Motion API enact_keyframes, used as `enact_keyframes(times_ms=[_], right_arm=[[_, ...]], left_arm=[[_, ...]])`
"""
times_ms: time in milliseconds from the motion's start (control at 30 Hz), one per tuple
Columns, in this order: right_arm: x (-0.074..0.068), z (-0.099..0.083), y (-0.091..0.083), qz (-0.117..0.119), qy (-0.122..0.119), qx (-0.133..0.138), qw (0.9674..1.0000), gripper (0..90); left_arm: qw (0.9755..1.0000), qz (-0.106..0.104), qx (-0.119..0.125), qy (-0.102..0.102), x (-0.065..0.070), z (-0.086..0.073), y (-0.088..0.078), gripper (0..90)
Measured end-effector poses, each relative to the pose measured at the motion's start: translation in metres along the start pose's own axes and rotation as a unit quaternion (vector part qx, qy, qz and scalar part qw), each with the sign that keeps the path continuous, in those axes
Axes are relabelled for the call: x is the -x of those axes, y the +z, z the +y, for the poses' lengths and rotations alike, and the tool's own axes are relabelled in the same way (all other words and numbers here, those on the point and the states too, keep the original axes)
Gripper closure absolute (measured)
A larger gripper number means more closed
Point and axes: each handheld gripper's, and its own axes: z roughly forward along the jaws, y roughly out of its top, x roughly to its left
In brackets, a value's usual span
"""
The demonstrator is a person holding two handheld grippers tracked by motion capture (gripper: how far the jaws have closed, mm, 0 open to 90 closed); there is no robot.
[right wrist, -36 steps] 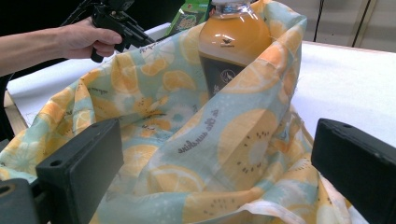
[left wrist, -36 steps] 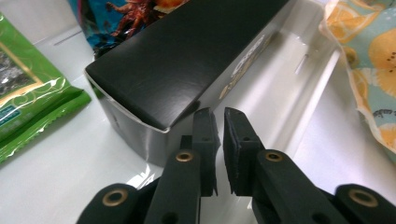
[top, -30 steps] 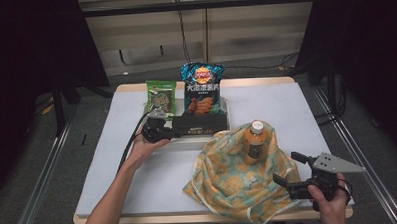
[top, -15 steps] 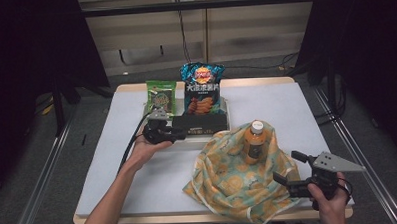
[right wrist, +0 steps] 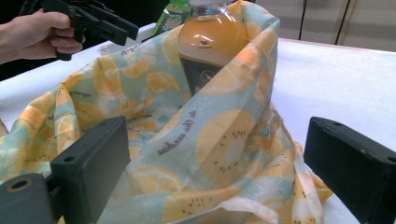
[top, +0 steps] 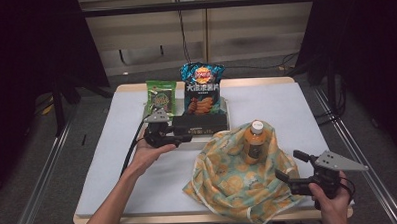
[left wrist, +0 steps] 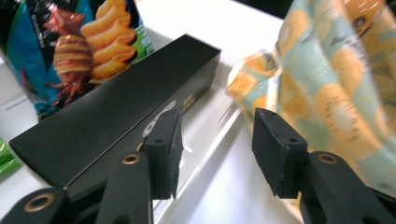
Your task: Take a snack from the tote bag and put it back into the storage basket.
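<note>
From the high view, the left gripper (top: 183, 139) sits at the near left end of the black box (top: 201, 124), its jaws having just been opening, with nothing between them. The box lies on the white surface (top: 113, 160) in front of a blue chip bag (top: 202, 89), with a green snack packet (top: 160, 97) to its left. To the right, an orange-print cloth (top: 229, 183) is heaped around an upright juice bottle (top: 254, 141). The right gripper (top: 293, 169) rests at the cloth's right edge, spread wide.

In the left gripper view, the two fingers (left wrist: 164, 151) stand apart over bare surface, released, the box (left wrist: 116, 121) just beside the left one and the cloth (left wrist: 336, 88) past the right one.

In the right gripper view, the fingers (right wrist: 93, 163) are spread wide either side of the cloth (right wrist: 205, 154), gripping nothing; the bottle (right wrist: 210, 42) rises from the folds, and the left gripper (right wrist: 100, 23) shows at the top left.
</note>
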Motion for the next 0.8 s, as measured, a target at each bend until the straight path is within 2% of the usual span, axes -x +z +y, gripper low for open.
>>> enact_keyframes(times_ms=[100,300,467,667,800], right_arm=[[-0.001,0.001,0.002,0.005,0.0,-0.001,1.0,8.0],[-0.002,0.002,0.004,0.005,0.001,-0.004,1.0,10.6],[-0.003,0.002,0.003,-0.001,0.002,-0.002,1.0,14.4],[-0.004,0.002,0.003,0.001,-0.007,-0.002,1.0,17.9],[-0.004,0.002,0.003,0.002,-0.008,-0.002,1.0,20.3]], left_arm=[[0.9999,-0.014,0.006,-0.001,0.01,0.002,0.001,51.0],[0.9996,-0.023,0.014,-0.007,0.022,0.007,0.0,48.2],[0.9994,-0.031,0.014,0.008,0.035,0.009,-0.001,48.9],[0.9981,-0.044,0.036,0.024,0.052,0.018,-0.003,53.3],[0.9969,-0.059,0.041,0.03,0.062,0.021,0.003,55.2]])
